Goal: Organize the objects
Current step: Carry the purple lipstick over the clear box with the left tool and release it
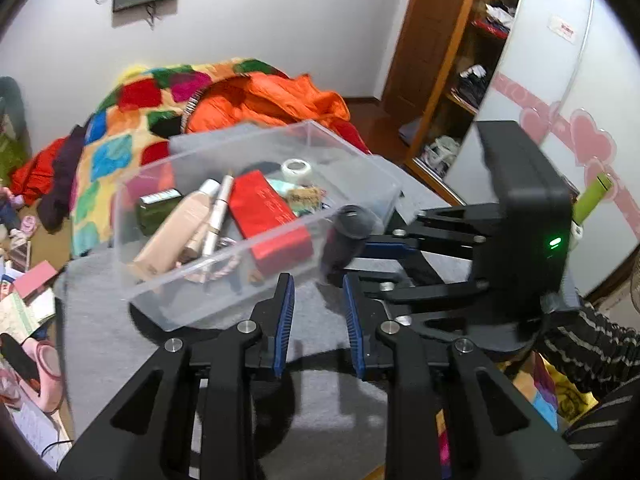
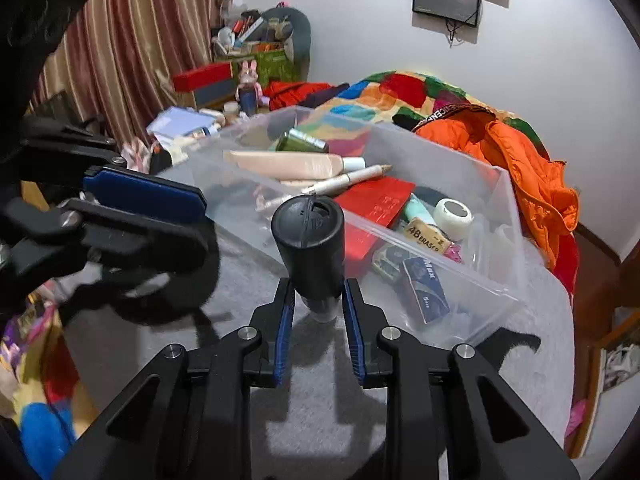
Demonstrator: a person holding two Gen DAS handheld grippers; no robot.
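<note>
A clear plastic box (image 1: pixel 276 236) (image 2: pixel 496 280) sits on a grey cloth-covered table. It holds a beige tube (image 2: pixel 288 164), a white pen (image 2: pixel 344 180), a red flat box (image 2: pixel 376 208), a roll of tape (image 2: pixel 454 216), an eraser and other small items. My right gripper (image 2: pixel 318 292) is shut on a black cylindrical bottle (image 2: pixel 310 240), held upright just in front of the box's near wall; the bottle shows blurred in the left wrist view (image 1: pixel 348 236). My left gripper (image 1: pixel 318 292) is open and empty, just in front of the box.
The grey table cloth (image 2: pixel 320 420) lies under both grippers. A bed with a patchwork blanket (image 1: pixel 116 132) and an orange jacket (image 2: pixel 520 152) lies behind the table. A wooden wardrobe (image 1: pixel 452 60) stands at the right. Cluttered shelves and striped curtains (image 2: pixel 132 40) are at the left.
</note>
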